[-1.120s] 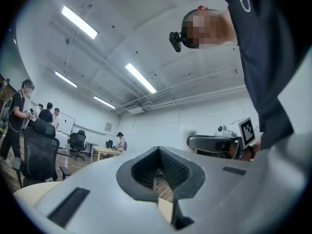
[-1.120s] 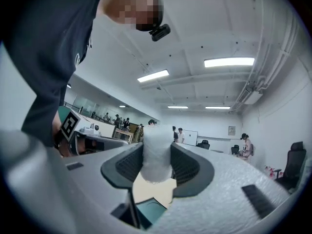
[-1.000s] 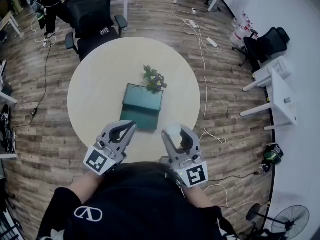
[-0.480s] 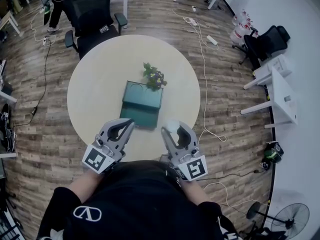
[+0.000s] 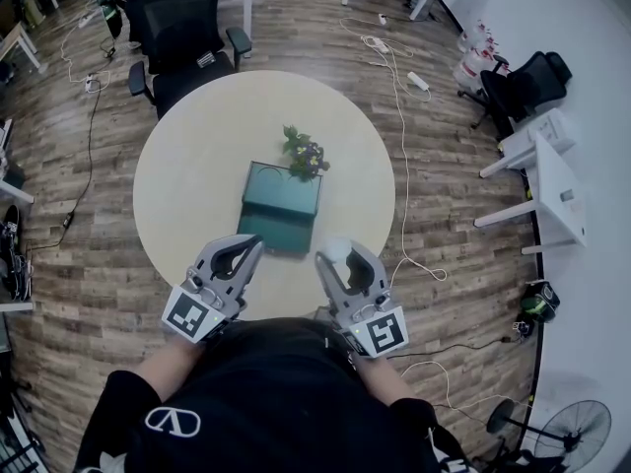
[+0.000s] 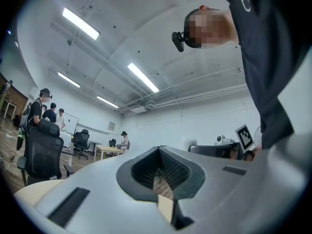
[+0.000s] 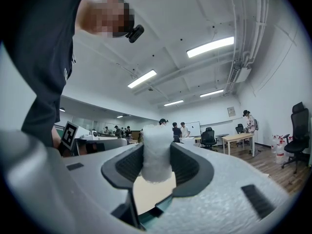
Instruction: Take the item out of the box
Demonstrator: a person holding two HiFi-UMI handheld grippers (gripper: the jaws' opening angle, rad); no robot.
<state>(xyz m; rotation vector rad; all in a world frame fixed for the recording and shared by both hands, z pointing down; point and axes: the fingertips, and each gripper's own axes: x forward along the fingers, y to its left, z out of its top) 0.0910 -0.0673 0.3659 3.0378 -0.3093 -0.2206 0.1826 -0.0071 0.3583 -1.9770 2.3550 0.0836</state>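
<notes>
Head view. On a round bench (image 5: pixel 187 166), a teal box (image 5: pixel 279 208), with a small plant (image 5: pixel 306 154) at the box's far right corner. On the near side of the box, right tongs (image 5: pixel 333 256) clamped on a white roll (image 5: pixel 338 250): out of the box and raised over the bench's near edge, probably to clear the box walls before being carried off. Left tongs (image 5: pixel 253 243) just beside the box's near left corner, apparently parked out of the way.

Left gripper view. Left tongs (image 6: pixel 159 149) pressed together, with nothing between the ribbed pads. Aimed across the room rather than at the box, so idle by the look of it.

Right gripper view. Right tongs (image 7: pixel 156 156) pinched around the white roll (image 7: pixel 156 150). Upright, fuzzy and matte, like cotton or foam, poking above the pads. Likely light and squashy, hence the gentle grip. Below it, pale bench (image 7: pixel 148 194) and a teal edge of the box (image 7: pixel 158 204).
</notes>
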